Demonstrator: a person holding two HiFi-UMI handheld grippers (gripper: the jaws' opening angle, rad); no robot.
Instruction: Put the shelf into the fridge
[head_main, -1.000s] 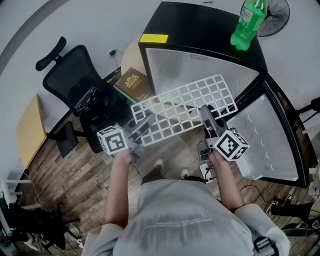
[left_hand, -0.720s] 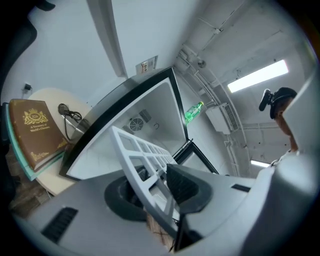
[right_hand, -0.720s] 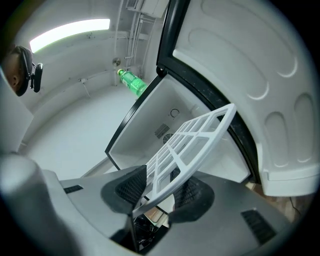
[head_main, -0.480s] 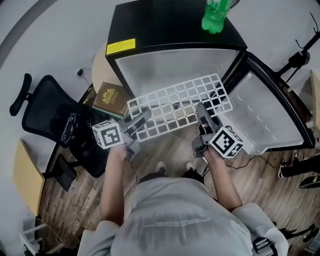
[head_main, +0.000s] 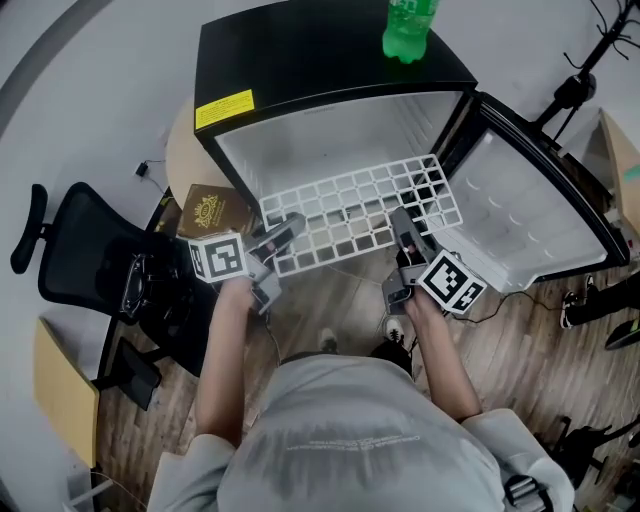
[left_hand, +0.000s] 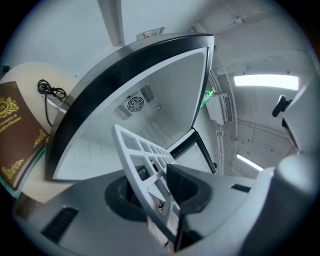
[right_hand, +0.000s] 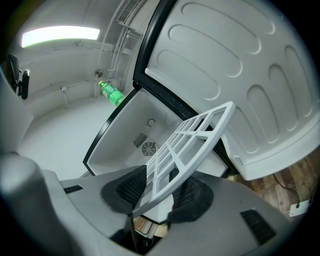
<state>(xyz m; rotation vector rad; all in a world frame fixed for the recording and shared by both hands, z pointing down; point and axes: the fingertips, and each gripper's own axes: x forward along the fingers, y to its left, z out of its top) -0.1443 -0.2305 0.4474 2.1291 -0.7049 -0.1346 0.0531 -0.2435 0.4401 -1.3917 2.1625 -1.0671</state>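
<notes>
A white grid shelf hangs level in front of the open black fridge, its far edge at the fridge's mouth. My left gripper is shut on the shelf's near left edge. My right gripper is shut on the near right edge. Both gripper views look along the shelf into the white fridge interior, where a round fan grille shows on the back wall.
The fridge door stands swung open to the right. A green bottle stands on the fridge top. A brown book lies on a round table to the left, with a black office chair beside it. The floor is wood.
Both grippers have carried the shelf toward the fridge opening and a little lower. The head view has swung so the fridge now sits squarely ahead.
</notes>
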